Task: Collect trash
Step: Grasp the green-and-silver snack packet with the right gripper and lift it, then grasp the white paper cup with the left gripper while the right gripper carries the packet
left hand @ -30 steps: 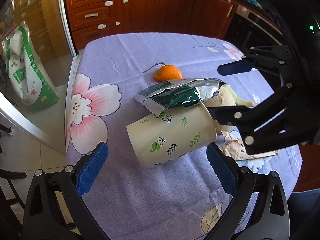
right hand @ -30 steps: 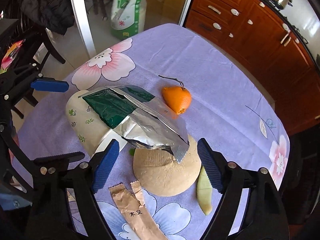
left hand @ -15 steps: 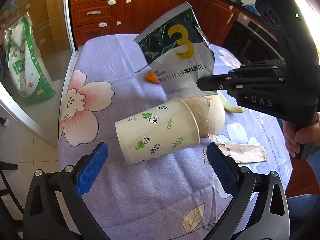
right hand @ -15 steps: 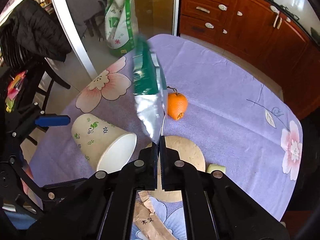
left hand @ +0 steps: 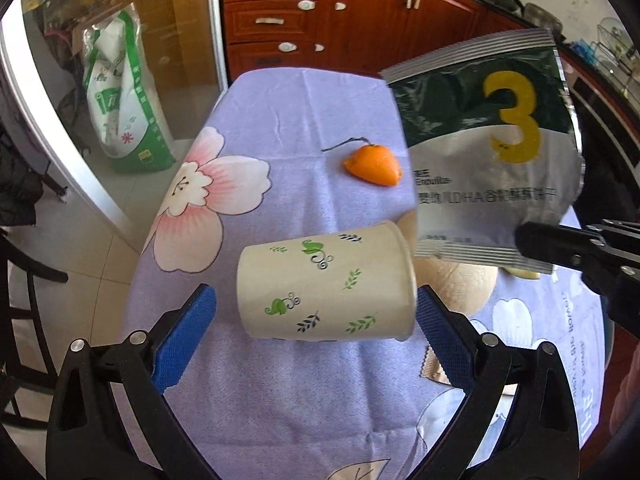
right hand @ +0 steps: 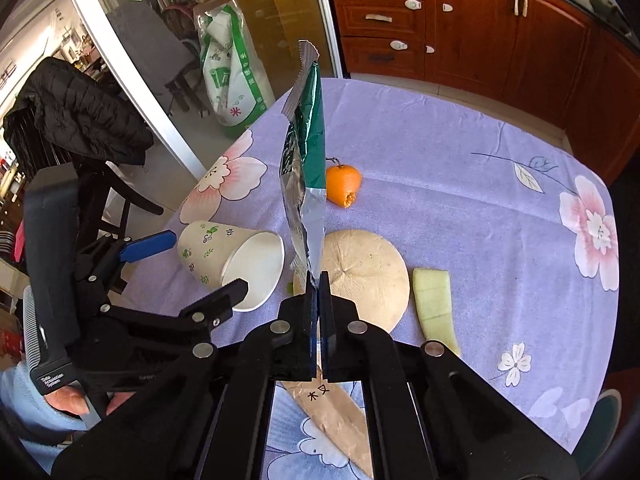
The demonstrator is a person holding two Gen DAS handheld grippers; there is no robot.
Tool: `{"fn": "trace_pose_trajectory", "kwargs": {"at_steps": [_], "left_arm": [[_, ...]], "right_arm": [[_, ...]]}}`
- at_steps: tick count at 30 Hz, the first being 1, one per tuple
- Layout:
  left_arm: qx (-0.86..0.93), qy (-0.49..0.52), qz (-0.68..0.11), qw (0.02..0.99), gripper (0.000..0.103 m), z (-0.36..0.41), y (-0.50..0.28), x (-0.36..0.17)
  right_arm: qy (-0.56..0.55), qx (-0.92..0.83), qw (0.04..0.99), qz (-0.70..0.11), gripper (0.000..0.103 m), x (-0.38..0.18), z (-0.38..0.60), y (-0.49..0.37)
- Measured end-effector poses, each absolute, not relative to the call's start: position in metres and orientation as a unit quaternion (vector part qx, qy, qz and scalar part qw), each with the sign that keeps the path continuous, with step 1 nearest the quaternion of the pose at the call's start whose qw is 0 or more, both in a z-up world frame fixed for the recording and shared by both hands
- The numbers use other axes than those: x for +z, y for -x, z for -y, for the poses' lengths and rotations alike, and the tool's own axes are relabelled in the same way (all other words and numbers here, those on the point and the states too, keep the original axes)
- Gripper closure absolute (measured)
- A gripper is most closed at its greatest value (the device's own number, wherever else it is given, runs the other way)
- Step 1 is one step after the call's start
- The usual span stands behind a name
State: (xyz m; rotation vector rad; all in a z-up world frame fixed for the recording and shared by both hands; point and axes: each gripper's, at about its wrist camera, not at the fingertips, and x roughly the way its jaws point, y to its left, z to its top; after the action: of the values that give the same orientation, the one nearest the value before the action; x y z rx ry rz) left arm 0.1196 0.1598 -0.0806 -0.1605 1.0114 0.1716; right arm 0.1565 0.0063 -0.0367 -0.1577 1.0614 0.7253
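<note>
Left fingers [left hand: 316, 332]: spread wide, straddling the paper cup [left hand: 326, 286], not pressing it.
Paper cup: on its side on the counter [left hand: 280, 400], long axis running between the pads, mouth toward the right-hand pad.
Right fingers [right hand: 318, 280]: clamped on foil pouch [right hand: 306, 168], hanging upright above the counter.
Next: likely pouch into cup mouth.

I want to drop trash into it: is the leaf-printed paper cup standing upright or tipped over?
Tipped over. The leaf-printed paper cup lies on its side on the purple tablecloth, its white open mouth facing sideways.
</note>
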Motion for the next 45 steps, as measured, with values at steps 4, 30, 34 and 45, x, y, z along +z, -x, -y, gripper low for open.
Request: {"fn": "trace_pose_trajectory", "kwargs": {"at_steps": [4, 30, 34, 45], "left_arm": [[0.105, 0.08, -0.485, 0.864, 0.004, -0.168, -0.107, -0.083], [0.112, 0.096, -0.474, 0.868, 0.098, -0.185, -0.062, -0.083], [0.09, 0.081, -0.457, 0.881, 0.098, -0.173, -0.056, -0.062], [0.008, 0.033, -0.428, 0.903, 0.098, -0.101, -0.053, -0.013]], "right_arm": [[0.066, 0.343, 0.795, -0.496, 0.102, -0.038, 0.001, -0.149], [0.038, 0.316, 0.803, -0.504, 0.102, -0.033, 0.025, -0.108], [0.029, 0.306, 0.809, -0.502, 0.102, -0.029, 0.038, -0.106], [-0.009, 0.281, 0.836, -0.472, 0.102, 0.0, 0.096, -0.087]]}}
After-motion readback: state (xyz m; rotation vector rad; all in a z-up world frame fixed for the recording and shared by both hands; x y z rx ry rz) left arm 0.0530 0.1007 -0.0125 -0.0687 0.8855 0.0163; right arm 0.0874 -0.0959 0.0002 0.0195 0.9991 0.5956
